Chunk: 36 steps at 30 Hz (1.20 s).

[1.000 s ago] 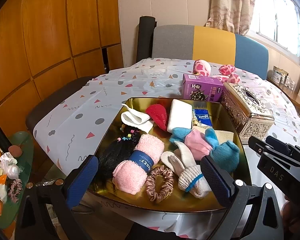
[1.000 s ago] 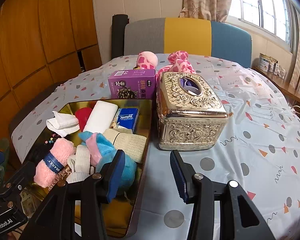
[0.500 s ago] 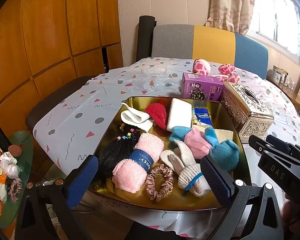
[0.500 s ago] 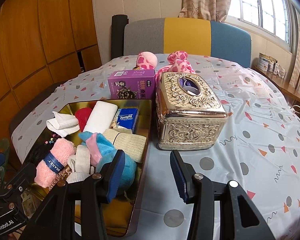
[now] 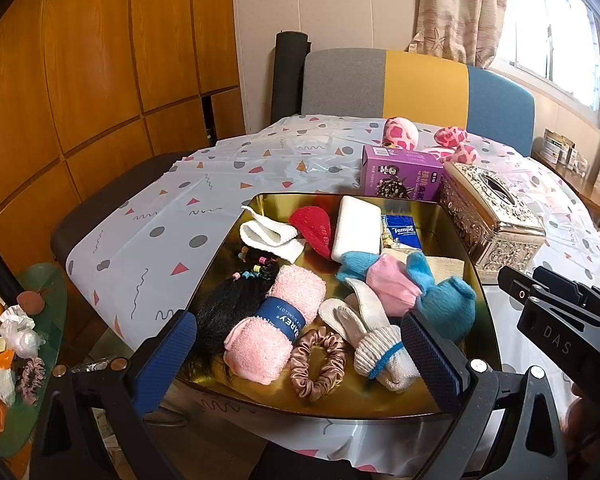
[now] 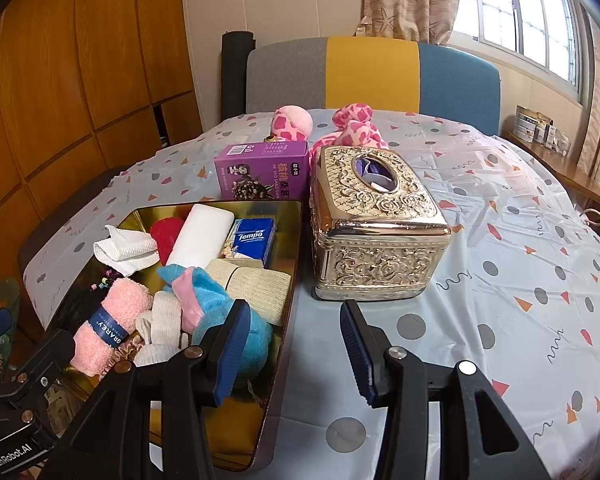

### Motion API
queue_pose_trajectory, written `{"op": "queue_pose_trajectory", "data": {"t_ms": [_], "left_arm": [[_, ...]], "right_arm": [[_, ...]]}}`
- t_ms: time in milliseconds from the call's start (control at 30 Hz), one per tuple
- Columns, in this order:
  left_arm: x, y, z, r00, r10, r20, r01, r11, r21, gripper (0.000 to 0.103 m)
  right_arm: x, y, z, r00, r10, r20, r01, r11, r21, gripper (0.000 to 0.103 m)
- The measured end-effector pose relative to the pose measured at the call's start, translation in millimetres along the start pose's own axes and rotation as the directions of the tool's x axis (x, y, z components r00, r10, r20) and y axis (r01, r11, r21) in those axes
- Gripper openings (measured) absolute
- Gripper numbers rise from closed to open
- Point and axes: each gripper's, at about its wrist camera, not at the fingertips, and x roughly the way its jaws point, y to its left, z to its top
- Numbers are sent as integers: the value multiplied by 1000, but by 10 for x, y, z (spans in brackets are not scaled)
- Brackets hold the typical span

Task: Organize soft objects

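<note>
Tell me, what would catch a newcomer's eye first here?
Probably the gold tray at the table's near edge, heaped with soft things: a pink towel, blue and pink socks, a scrunchie. Beside it, to the right, stands an ornate tissue box, with a purple box behind the tray. Both grippers, left and right, hover open and empty.

Gold tray point(image 5: 478, 280); pink, blue-banded towel roll point(image 5: 278, 322)
</note>
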Motion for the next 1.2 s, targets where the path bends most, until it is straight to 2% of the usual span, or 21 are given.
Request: {"op": "queue_pose_trajectory", "data": {"t_ms": [1200], "left_arm": [[55,-15,-22,1000,-16,-23,16,1000,6,103]], "right_arm": [[33,-34,-15,1000,-8,-11,8,1000,16,47]]}}
